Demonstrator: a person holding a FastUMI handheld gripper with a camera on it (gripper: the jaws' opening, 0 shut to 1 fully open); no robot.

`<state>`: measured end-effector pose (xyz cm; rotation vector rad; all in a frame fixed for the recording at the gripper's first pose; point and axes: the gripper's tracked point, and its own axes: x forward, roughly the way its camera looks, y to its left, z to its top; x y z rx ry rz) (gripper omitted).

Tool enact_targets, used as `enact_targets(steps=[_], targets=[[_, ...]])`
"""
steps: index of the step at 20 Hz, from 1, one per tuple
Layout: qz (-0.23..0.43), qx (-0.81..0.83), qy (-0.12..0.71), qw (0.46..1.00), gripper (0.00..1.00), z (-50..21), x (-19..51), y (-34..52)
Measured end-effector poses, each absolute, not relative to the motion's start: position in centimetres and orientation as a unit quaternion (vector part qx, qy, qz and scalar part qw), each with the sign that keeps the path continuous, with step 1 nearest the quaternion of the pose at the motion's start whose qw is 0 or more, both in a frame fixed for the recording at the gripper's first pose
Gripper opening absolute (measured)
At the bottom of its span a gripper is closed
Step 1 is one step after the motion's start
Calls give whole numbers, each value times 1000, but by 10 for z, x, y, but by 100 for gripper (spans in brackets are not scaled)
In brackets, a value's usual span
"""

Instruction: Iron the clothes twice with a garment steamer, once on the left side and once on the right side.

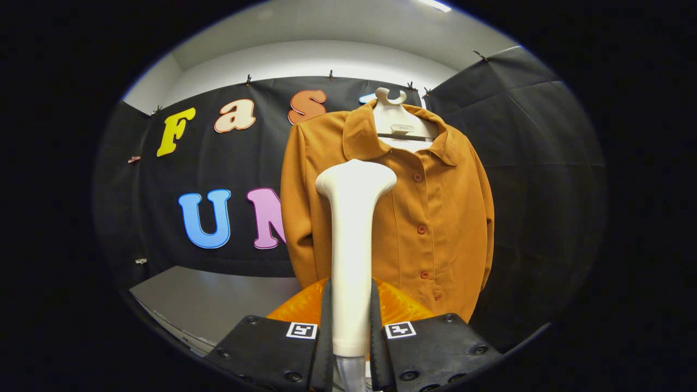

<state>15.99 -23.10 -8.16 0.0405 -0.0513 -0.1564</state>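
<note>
— Tongs point(351, 332) at the bottom middle of the frame: what are they doing?

— Both fingers press on the white handle of the steamer point(353, 234), one each side, so they are clamped on it. The handle stands upright, its wide head at the middle of the frame, in front of the shirt.

— And the shirt?

— The orange shirt point(430, 218) hangs on a pale hanger point(400, 122) in the upper middle, buttoned, front facing us. I judge the steamer is held upright so its head can meet the cloth flat.

— Which side comes first?

— The head covers the panel left of the buttons, so likely that one. Whether it touches the cloth I cannot tell.

— Room to move?

— The shirt's hem is low, just above the right finger. Black booth wall lies behind, and a grey floor point(218, 299) at lower left; both sleeves hang free at the edges.
</note>
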Motion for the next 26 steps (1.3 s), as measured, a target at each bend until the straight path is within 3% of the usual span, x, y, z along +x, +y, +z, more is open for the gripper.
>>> enact_targets(steps=[17, 26], targets=[[-100, 33, 170, 980, 31, -270, 123, -247], [-92, 56, 269, 957, 31, -357, 69, -248]])
